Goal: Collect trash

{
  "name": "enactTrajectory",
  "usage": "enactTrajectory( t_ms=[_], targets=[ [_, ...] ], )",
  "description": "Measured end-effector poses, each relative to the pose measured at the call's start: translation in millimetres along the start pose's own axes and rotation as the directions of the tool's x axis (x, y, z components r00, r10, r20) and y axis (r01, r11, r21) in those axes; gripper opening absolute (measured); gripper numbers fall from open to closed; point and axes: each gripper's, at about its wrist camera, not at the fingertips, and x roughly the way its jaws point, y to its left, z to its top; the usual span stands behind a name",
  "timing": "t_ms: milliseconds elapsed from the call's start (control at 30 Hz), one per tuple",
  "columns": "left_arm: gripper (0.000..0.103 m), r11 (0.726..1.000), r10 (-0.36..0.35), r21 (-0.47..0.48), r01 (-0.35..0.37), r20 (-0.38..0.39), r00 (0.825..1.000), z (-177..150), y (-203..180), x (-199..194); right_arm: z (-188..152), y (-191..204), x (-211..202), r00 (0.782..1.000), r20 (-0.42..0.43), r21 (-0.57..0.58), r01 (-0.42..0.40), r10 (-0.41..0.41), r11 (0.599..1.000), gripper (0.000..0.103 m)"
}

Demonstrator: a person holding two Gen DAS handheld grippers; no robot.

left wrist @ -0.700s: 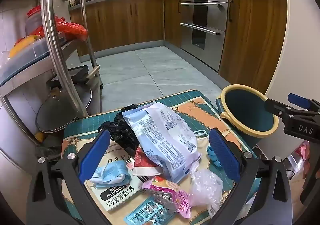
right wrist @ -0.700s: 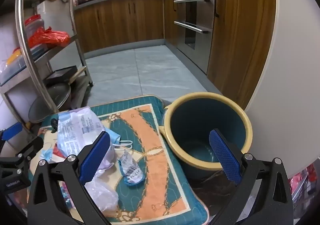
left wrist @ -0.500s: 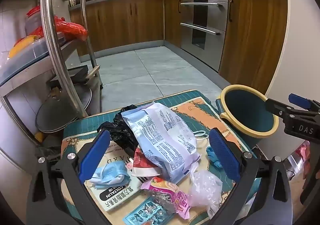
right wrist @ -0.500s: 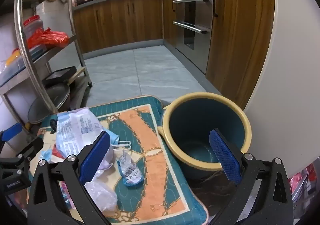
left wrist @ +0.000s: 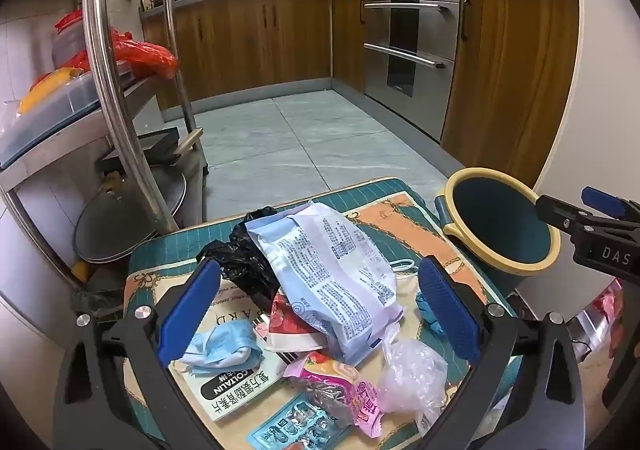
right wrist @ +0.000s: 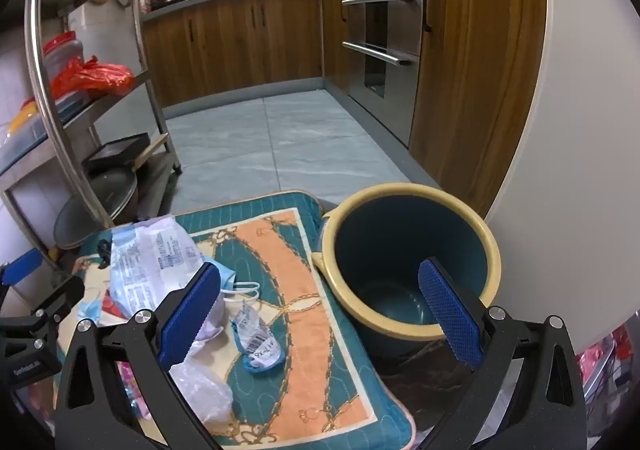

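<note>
A pile of trash lies on a teal and orange cushion (left wrist: 404, 226): a large pale blue printed bag (left wrist: 328, 270), a black plastic bag (left wrist: 240, 262), a blue face mask (left wrist: 220, 346), a pink snack wrapper (left wrist: 340, 374), a clear crumpled bag (left wrist: 412, 374) and a blister pack (left wrist: 296, 426). A teal bin with a yellow rim (right wrist: 408, 262) stands right of the cushion. My left gripper (left wrist: 320, 310) is open and empty above the pile. My right gripper (right wrist: 320, 314) is open and empty, over the cushion's right edge and the bin; a small blue wrapper (right wrist: 256, 346) lies below it.
A steel rack (left wrist: 116, 98) with pans, lids and red bags stands on the left. Wooden kitchen cabinets (left wrist: 256, 46) and an oven (left wrist: 408, 50) line the far side of the grey tiled floor. A white curved wall (right wrist: 580, 130) rises right of the bin.
Both grippers stay open and almost still. The right wrist view has drifted slightly, nothing on the cushion has moved.
</note>
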Motion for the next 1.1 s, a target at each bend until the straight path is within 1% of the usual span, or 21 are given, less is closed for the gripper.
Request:
enactTrajectory(
  t_ms=[1100],
  targets=[
    [0.098, 1.000, 0.007, 0.011, -0.006, -0.004, 1.000, 0.0, 0.7, -2.9, 0.1, -4.8, 0.9, 1.000, -0.007, 0.007, 0.020, -0.020, 1.000, 0.099]
  ],
)
